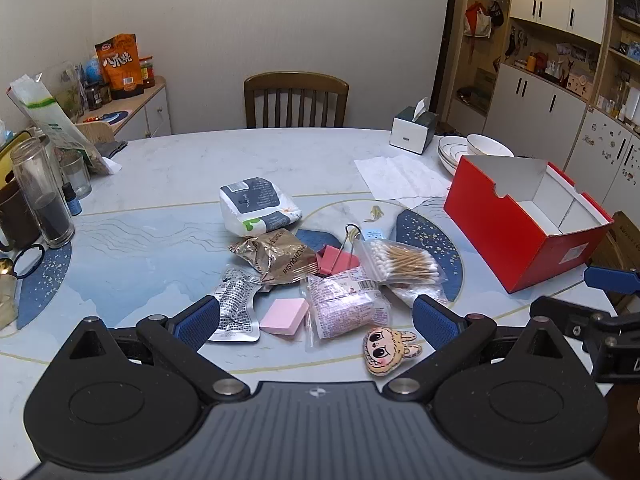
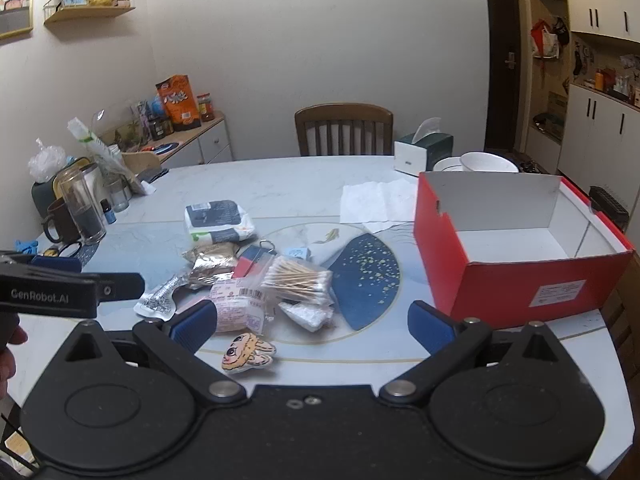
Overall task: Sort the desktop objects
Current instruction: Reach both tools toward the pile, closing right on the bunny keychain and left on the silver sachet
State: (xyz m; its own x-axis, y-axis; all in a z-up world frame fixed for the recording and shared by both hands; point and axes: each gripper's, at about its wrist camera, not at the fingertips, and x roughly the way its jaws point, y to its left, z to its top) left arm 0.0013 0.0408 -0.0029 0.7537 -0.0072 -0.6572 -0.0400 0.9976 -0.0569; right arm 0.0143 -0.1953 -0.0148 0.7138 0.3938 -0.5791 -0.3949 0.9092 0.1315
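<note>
Red box (image 1: 516,236), pink eraser (image 1: 283,316), blue gold-speckled table (image 2: 368,272) pattern.

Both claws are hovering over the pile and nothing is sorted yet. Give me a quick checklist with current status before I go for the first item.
1. Left claw open and holding nothing: ok.
2. Right claw open and holding nothing: ok.
3. Red box open-topped, upright, nothing visible inside: ok.
4. A loose item free to grab: ok, the cartoon face charm lies apart at the near edge of the pile.
5. Pile separated: not ok, the cotton swab bag and pink wrapped pack overlap their neighbours.
6. Path from pile to box across the table: ok, only a flat paper napkin lies farther back.
</note>
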